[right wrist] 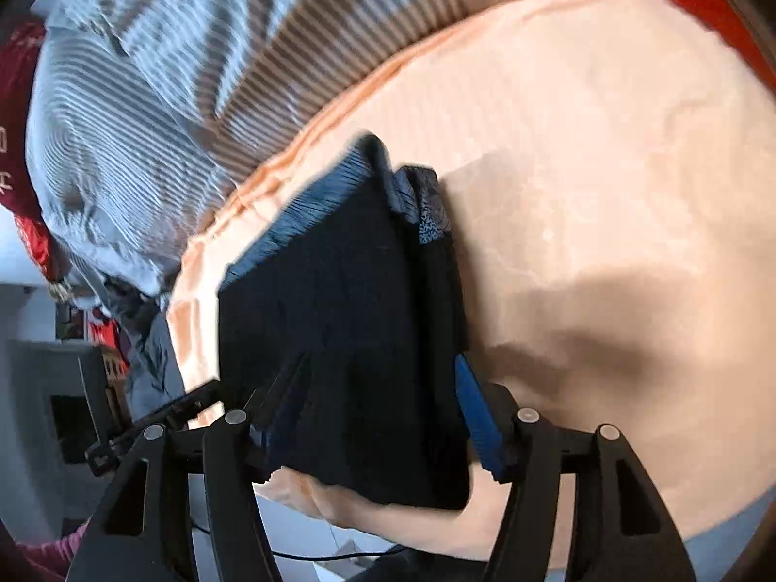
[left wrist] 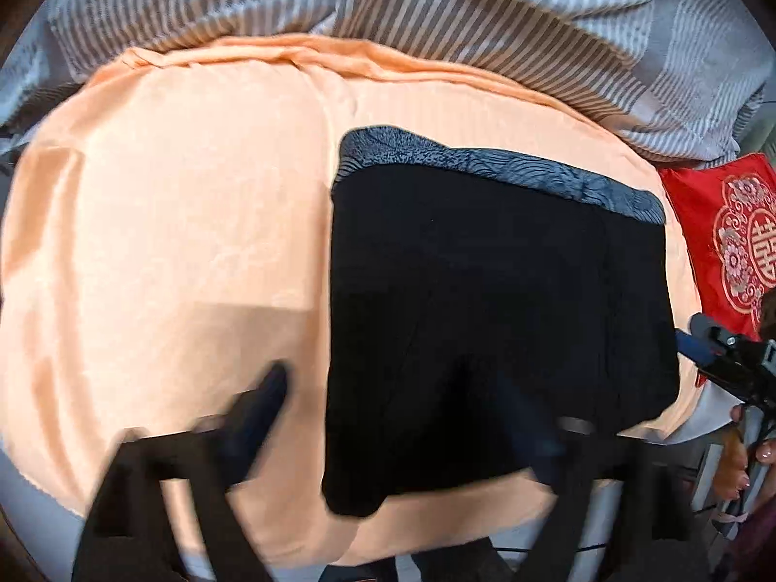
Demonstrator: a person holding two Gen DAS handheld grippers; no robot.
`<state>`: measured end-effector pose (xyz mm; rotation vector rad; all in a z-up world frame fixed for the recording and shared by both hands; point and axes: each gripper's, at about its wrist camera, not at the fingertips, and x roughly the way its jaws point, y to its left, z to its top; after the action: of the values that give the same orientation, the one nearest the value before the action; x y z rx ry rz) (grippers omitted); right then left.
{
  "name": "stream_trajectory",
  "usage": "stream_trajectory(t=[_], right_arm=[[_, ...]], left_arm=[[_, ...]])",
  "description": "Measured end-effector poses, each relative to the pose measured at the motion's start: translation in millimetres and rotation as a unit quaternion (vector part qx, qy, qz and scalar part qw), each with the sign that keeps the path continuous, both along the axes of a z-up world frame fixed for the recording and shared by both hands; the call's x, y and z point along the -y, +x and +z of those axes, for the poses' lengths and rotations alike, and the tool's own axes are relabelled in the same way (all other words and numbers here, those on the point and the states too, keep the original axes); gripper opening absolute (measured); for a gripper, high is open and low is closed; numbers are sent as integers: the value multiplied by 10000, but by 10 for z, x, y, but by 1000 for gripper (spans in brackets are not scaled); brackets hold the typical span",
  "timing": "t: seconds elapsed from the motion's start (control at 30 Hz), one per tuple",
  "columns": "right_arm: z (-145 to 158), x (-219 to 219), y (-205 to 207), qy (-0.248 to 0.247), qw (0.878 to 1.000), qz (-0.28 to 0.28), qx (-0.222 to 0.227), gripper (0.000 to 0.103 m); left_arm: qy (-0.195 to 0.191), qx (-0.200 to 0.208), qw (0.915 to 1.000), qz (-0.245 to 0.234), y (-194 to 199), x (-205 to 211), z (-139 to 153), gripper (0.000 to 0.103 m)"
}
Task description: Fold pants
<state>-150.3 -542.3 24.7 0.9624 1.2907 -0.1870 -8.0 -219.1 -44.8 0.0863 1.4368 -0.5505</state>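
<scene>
Left gripper (left wrist: 402, 417): fingers spread wide, blurred; one finger (left wrist: 264, 397) sits over the peach blanket, the other is lost against the dark cloth; it has hold of nothing that can be seen.
Right gripper (right wrist: 383, 412): fingers spread wide on either side of the near end of the pants; the blue-padded finger (right wrist: 477, 417) lies along the cloth's edge; whether it touches, I cannot tell; nothing is pinched.
Pants (left wrist: 494, 320): black, folded into a compact block, lying flat on the peach blanket (left wrist: 184, 223); a grey-blue patterned waistband (left wrist: 485, 165) runs along the far edge.
Left view only: the right gripper enters from the right edge, beside the pants; a red embroidered cushion (left wrist: 727, 237) lies beyond.
Right view only: stacked fold layers show at the waistband end.
Farthest: striped bedding (left wrist: 485, 14) rumpled behind the blanket.
</scene>
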Motion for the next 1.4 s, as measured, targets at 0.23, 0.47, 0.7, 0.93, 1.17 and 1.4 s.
stream_trajectory(t=[0.23,0.47,0.7,0.93,1.17,1.4], right_arm=[[406,-516,-192,-182,9996,26,199,71],[493,-1120,-427,-168,9984,537,12,72],[519,-1314,-638,-212,9977,610,-212,76],[642,-1298,-566,-709,9941,788,-242,82],[698,-1128,-315,-1513,9832,930,-430,85],[677,-1014,30,-2005,9726,1086,-445,103]], left_arm=[[8,-252,9994,-257,-427,-337,129,103],[179,-479,9983,-271,-874,-836,163,103],[253,-344,9989,188,-956,-1182,207,102],[340,28,9994,77,-940,-687,249,103],[621,306,9973,254,-759,-182,265,103],[849,452,9947,377,-608,18,222,103]])
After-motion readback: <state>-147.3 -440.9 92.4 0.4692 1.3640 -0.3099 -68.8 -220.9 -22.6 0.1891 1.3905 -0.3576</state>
